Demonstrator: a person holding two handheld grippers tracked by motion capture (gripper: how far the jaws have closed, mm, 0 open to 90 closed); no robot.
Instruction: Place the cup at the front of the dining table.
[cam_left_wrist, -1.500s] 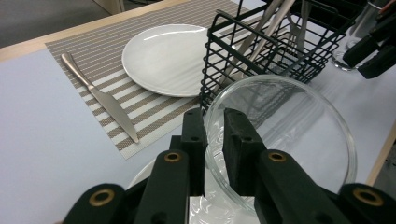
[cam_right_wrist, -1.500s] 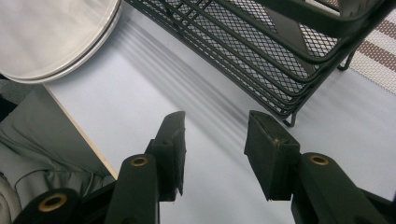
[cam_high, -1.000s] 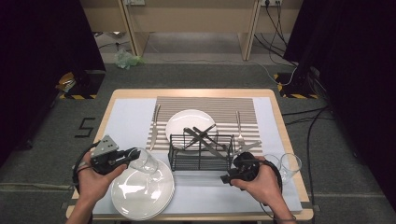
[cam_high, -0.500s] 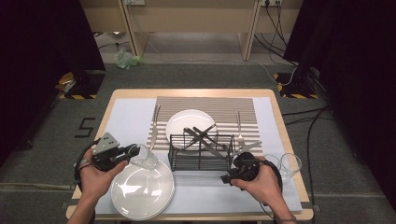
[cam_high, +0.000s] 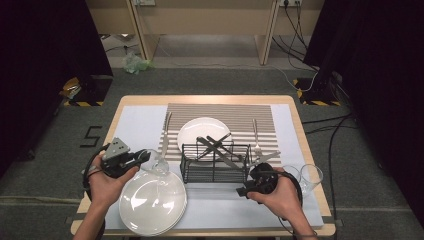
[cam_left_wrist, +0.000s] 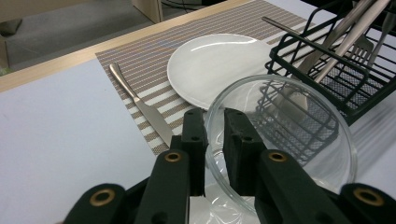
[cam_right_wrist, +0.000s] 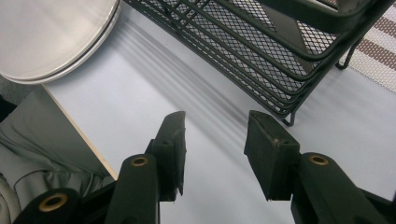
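Observation:
My left gripper (cam_high: 136, 159) (cam_left_wrist: 214, 122) is shut on the near rim of a clear glass bowl (cam_high: 158, 163) (cam_left_wrist: 299, 154), which tilts just above the far edge of a stack of large white plates (cam_high: 152, 204) (cam_right_wrist: 46, 37). A small white plate (cam_high: 199, 129) (cam_left_wrist: 215, 65) lies on the striped placemat (cam_high: 225, 112). The black wire basket (cam_high: 215, 162) (cam_left_wrist: 341, 74) (cam_right_wrist: 261, 56) holds crossed cutlery. My right gripper (cam_high: 243, 191) (cam_right_wrist: 214, 128) hovers open over the pale mat just in front of the basket, nothing between its fingers.
A knife (cam_high: 165, 134) (cam_left_wrist: 140, 105) lies left of the small plate and a fork (cam_high: 256, 133) right of it. Two drinking glasses (cam_high: 309, 176) stand at the right, beside my right hand. The table's near edge (cam_right_wrist: 79, 130) runs close to the right gripper.
The left gripper with the glass bowl has shifted slightly away from the person, over the far edge of the plate stack. The right gripper has stayed put.

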